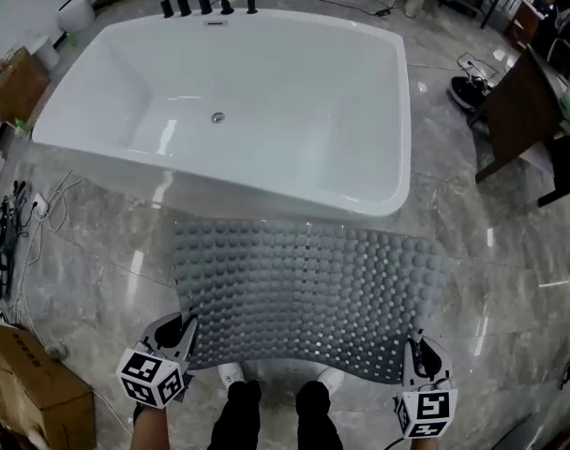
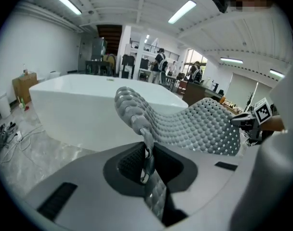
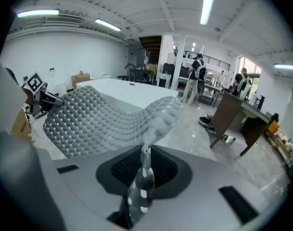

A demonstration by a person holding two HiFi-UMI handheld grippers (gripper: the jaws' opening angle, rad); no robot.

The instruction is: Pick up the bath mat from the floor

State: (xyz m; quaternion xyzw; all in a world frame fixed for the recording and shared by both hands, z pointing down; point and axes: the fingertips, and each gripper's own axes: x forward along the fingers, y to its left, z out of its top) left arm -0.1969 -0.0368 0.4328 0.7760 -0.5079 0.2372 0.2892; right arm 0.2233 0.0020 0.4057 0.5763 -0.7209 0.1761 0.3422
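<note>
Head view: the mat [image 1: 304, 289] hangs spread between your two grippers, off the floor on your side, with the tub [image 1: 266, 187] at 12 o'clock. The left gripper [image 1: 185, 331] has the corner at 7 o'clock and the right gripper [image 1: 418, 345] the corner at 5 o'clock. The near edge sags between them, so expect the mat to be soft, floppy and fairly light. The near corners look like the right hold. You cannot tell here whether the far edge touches the tub wall or the floor, and the marker cubes cover the jaws.

Left gripper view: the jaws are clamped on a thin fold of mat [image 2: 194, 126], which buckles right above the grip [image 2: 147, 150]. The bumpy rubber should give some bite, but so little edge is held that it could slide out. The mat hides part of the tub.

Right gripper view: this gripper [image 3: 145, 153] is likewise closed on the mat's edge [image 3: 98, 119]. The sheet droops toward 9 o'clock and blocks the floor beneath it.
</note>
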